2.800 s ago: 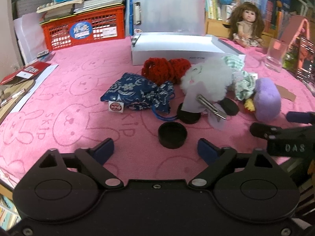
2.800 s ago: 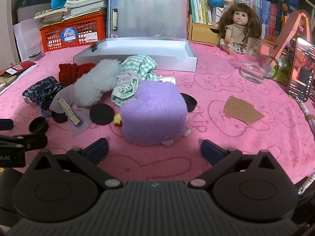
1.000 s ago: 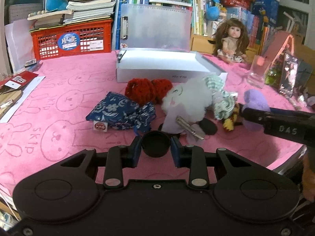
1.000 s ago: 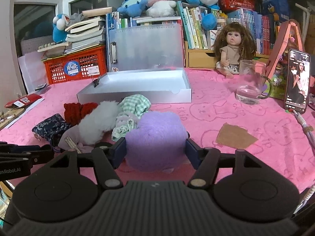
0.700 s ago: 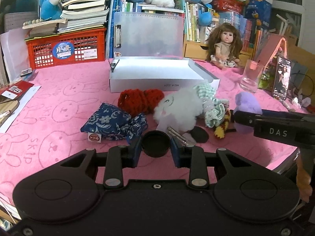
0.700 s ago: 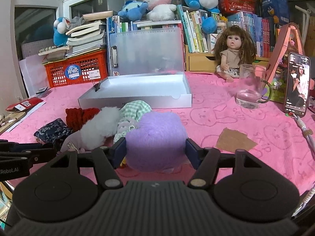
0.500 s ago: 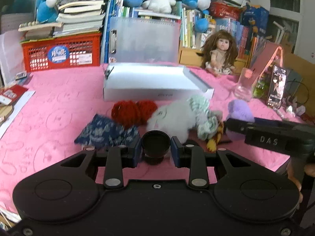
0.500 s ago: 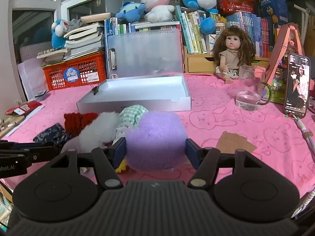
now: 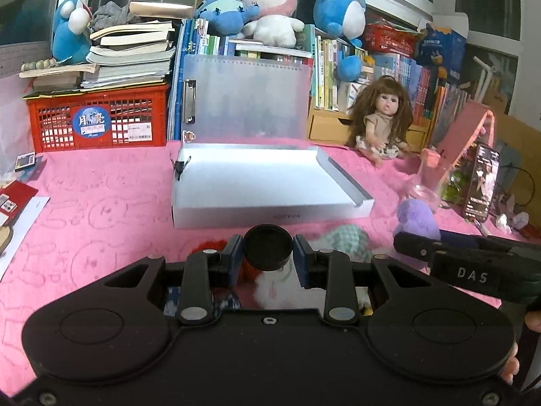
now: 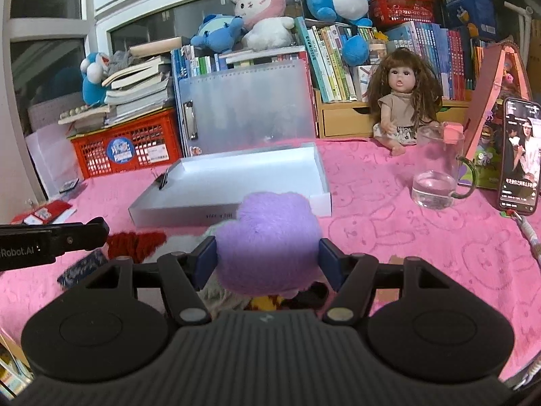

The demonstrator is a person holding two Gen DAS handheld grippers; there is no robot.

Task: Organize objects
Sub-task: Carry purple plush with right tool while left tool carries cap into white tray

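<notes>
My left gripper [image 9: 268, 253] is shut on a round black lid [image 9: 268, 248] and holds it in the air just before the near wall of the open white box [image 9: 263, 182]. My right gripper [image 10: 267, 257] is shut on a purple plush [image 10: 267, 247], also lifted, in front of the same white box [image 10: 236, 182]. The plush and the right gripper also show at the right of the left wrist view [image 9: 417, 218]. Below the grippers lie a red knit piece [image 10: 135, 242], a white fluffy piece [image 9: 274, 287], a green checked cloth [image 9: 345, 237] and a blue floral pouch [image 10: 83, 264], partly hidden.
A pink cloth [image 10: 422, 237] covers the table. A glass mug [image 10: 436, 169], a phone [image 10: 519, 155] and a doll [image 10: 402, 101] stand at the right. A red crate [image 9: 98, 118] with books and a grey binder [image 9: 247, 98] stand behind the box.
Both grippers closed on their objects, the lid and the purple plush, lifted them off the cloth and carried them forward towards the white box.
</notes>
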